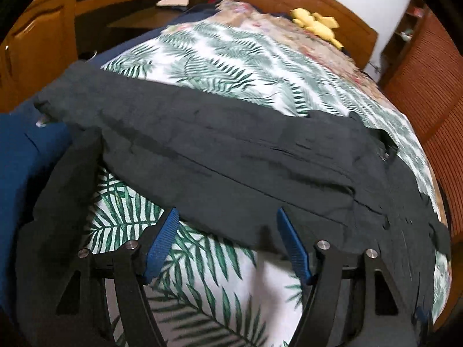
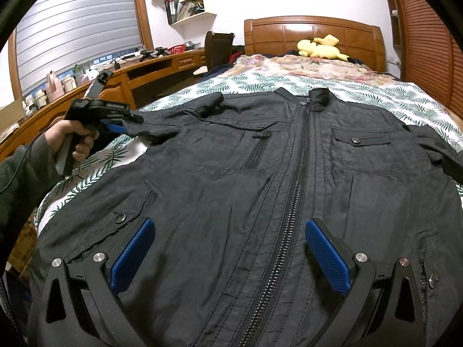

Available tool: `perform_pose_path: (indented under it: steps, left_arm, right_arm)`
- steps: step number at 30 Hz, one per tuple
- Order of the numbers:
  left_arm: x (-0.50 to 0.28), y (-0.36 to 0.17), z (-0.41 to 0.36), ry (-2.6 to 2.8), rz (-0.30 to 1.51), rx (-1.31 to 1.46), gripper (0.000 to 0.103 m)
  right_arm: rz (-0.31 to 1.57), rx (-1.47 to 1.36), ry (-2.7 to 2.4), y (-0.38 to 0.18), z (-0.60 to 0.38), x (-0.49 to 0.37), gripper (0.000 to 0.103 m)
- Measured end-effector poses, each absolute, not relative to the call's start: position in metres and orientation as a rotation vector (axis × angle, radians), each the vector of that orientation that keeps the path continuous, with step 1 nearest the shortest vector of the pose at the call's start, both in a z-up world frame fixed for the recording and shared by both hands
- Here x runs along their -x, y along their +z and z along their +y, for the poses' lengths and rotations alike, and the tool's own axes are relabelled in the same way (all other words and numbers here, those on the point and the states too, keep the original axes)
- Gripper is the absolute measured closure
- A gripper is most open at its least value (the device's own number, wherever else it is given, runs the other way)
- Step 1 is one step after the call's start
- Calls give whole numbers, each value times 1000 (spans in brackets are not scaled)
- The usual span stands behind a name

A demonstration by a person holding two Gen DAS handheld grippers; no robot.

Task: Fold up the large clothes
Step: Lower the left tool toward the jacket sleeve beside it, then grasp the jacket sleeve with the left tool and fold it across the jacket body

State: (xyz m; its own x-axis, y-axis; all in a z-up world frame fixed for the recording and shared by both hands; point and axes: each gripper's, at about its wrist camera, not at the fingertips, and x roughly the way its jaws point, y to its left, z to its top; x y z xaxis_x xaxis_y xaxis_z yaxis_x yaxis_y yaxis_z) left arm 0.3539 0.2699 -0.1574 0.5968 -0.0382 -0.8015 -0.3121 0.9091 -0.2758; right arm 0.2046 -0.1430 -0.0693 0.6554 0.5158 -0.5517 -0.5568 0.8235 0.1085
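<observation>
A black zip-up jacket lies front up and spread flat on the leaf-print bed sheet, collar toward the headboard. My right gripper hovers open over the jacket's lower front, its blue pads on either side of the zipper. My left gripper is at the end of the jacket's left-hand sleeve, held by a hand. In the left wrist view that sleeve stretches across the sheet. The left gripper is open there, pads wide apart, with the sleeve's near edge lying between the fingertips.
A yellow plush toy rests on a floral blanket by the wooden headboard. A curved wooden desk with bottles runs along the left. Slatted wardrobe doors stand at the right. Blue cloth hangs at the bed's left side.
</observation>
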Motion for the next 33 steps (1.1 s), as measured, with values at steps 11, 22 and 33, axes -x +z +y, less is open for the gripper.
perform_pose_path:
  steps: [11, 22, 33]
  left_arm:
    - [-375, -172, 276, 208, 980, 456, 97]
    - [-360, -76, 174, 75, 836, 159, 101]
    - [-324, -29, 110, -30, 755, -71, 65]
  right_arm:
    - [583, 121, 594, -72, -128, -208, 0]
    - [577, 134, 587, -76, -126, -209, 0]
    - [582, 158, 576, -78, -122, -210, 0]
